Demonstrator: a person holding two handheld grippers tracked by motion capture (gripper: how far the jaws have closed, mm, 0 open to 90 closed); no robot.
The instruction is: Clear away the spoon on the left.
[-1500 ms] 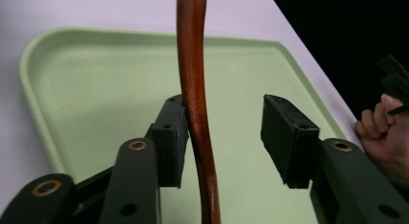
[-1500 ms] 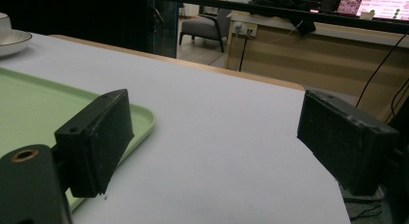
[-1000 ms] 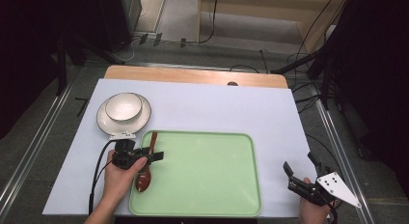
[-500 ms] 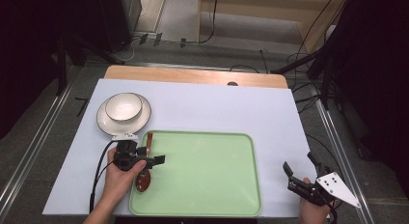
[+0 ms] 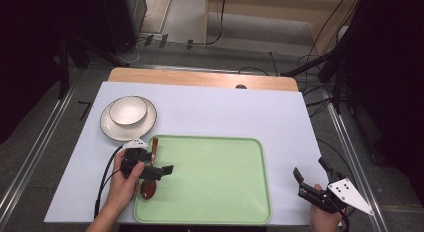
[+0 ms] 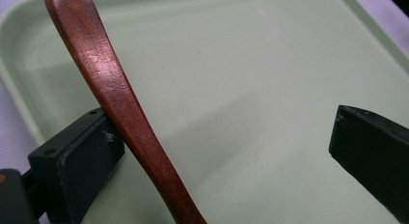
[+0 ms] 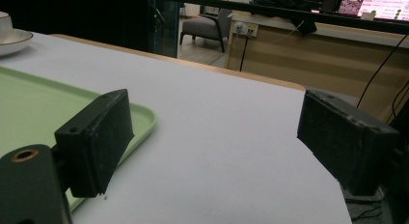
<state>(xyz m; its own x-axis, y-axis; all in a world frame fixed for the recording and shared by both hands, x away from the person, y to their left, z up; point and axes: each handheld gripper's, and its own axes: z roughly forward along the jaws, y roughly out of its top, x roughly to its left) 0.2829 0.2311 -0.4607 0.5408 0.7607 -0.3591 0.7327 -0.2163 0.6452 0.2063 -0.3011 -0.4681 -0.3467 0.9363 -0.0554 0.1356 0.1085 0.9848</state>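
Spoon point(image 5: 149, 172) is lying at the left edge of the green tray point(image 5: 215, 192), lower middle of the high view, with its handle sticking out over the rim toward the bowl point(image 5: 128, 110) on its plate point(image 5: 111, 129) at upper left. Left gripper point(image 5: 159, 168) is sitting spread wide around the handle point(image 6: 120, 108); in the left gripper view the wood is touching one jaw, with the other well apart. Right gripper point(image 5: 312, 178) is hanging open over the white table point(image 5: 225, 112) at lower right, holding nothing.
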